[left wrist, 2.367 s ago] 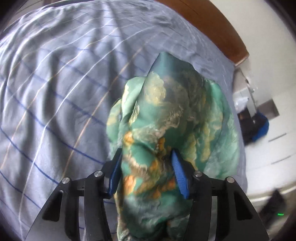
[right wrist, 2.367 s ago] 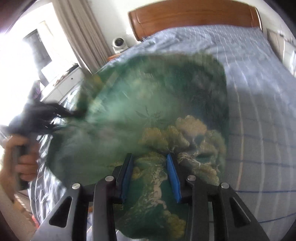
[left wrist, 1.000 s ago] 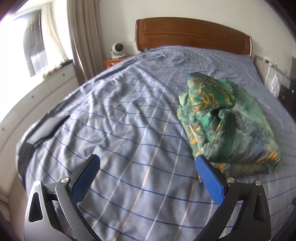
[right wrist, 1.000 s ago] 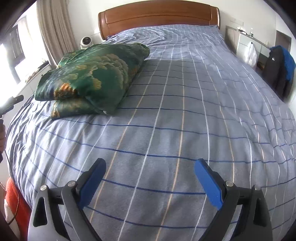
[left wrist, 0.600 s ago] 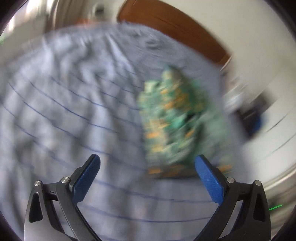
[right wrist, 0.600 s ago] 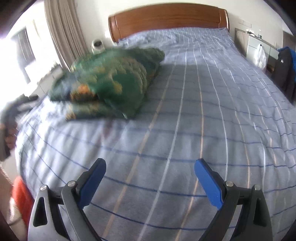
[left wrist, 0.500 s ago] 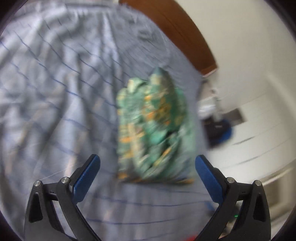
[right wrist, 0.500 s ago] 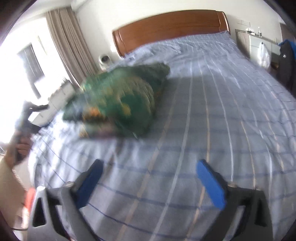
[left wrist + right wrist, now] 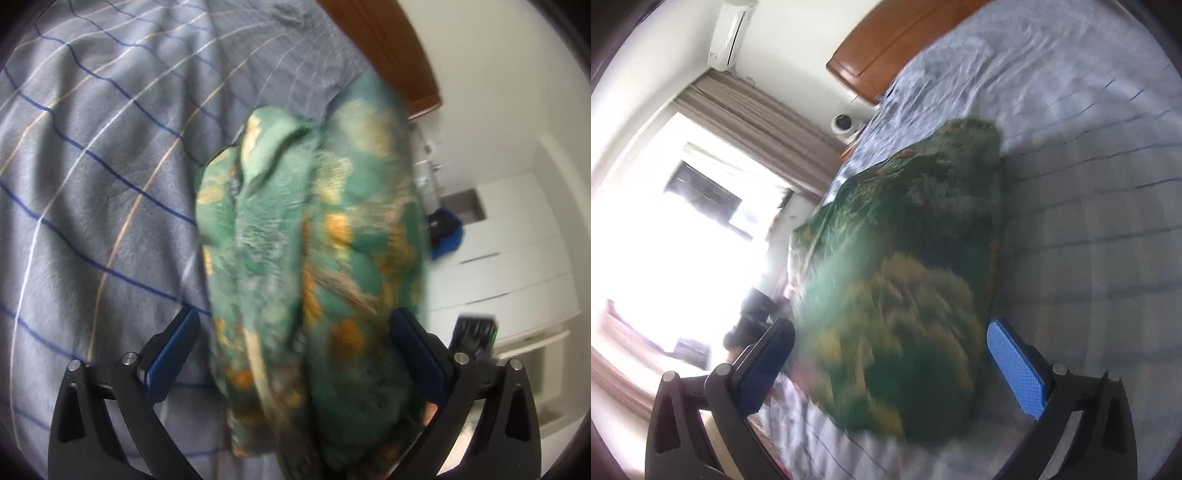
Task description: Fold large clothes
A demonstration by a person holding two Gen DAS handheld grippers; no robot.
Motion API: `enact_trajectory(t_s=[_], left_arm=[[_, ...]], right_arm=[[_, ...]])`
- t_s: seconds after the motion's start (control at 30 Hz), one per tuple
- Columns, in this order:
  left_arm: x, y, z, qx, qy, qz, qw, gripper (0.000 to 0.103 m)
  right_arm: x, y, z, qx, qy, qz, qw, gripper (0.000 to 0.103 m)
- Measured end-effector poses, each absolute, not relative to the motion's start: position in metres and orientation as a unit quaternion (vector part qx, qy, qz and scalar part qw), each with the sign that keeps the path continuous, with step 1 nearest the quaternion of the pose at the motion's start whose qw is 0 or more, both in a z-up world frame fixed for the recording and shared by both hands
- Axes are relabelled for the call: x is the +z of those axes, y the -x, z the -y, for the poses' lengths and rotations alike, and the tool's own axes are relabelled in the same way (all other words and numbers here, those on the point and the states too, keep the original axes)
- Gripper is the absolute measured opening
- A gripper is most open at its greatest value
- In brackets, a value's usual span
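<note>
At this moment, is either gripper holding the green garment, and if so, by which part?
Neither: both the left gripper and right gripper are open, straddling the folded green garment on the bed.

Home bedroom, checked bedspread point(image 9: 110, 155), wooden headboard point(image 9: 886, 51), curtains point(image 9: 764, 129), apparently air conditioner point(image 9: 727, 33)

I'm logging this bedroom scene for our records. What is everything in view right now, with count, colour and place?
folded garment: one, green with gold and orange print, on the bed between both grippers' open jaws
bed cover: one, grey-blue with blue, white and tan lines
headboard: one, brown wood, at the bed's far end
curtain: beige, beside the bright window
air conditioner: one, white, high on the wall
cabinets: white, beyond the bed
left gripper: black, blue pads, open
right gripper: black, blue pads, open
</note>
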State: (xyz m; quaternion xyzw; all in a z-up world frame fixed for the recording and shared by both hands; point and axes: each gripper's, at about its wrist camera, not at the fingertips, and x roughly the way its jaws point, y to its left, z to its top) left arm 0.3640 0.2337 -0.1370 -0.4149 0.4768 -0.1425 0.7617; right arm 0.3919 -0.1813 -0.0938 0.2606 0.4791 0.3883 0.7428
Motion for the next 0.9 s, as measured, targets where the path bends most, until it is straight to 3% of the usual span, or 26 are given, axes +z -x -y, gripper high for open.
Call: enact_trajectory(t_s=[0.13,0.23,0.3,0.47,0.63,0.7,0.77,0.8,0.9], left_arm=[[-0.163,-0.378,-0.228,-0.132,0.426,-0.512,0.734,0.103],[-0.173,-0.386,-0.221,-0.132,0.431,-0.532,0.717,0.102],[-0.167,-0.39,-0.211,-0.147,0.43,-0.53,0.716,0.07],[-0.124,-0.379,-0.199,-0.143,0.391,-0.49,0.765,0.055],[-0.068,-0.376,-0.181,-0.148,0.343,-0.44,0.817,0.056],[-0.061,-0.387,-0.174,-0.137,0.328,-0.429,0.831,0.073],[-0.072,-0.4,-0.167,-0.104,0.3,-0.434,0.843,0.082],[-0.077,-0.4,-0.164,-0.076,0.284,-0.44,0.849,0.081],[-0.066,-0.36,-0.17,-0.051,0.247,-0.404,0.88,0.082]], right_arm=[[-0.145,-0.431,0.144,0.346,-0.232,-0.536,0.735,0.103],[-0.185,-0.44,0.138,0.347,-0.301,-0.573,0.679,0.099],[-0.174,-0.436,0.128,0.351,-0.261,-0.558,0.705,0.089],[-0.11,-0.39,0.085,0.376,-0.065,-0.461,0.801,0.08],[-0.059,-0.359,0.077,0.412,-0.041,-0.372,0.831,0.079],[-0.053,-0.369,0.084,0.41,-0.065,-0.367,0.832,0.08],[-0.061,-0.388,0.095,0.397,-0.108,-0.38,0.828,0.09],[-0.069,-0.398,0.103,0.384,-0.13,-0.401,0.821,0.102],[-0.082,-0.405,0.131,0.282,-0.12,-0.428,0.85,0.103]])
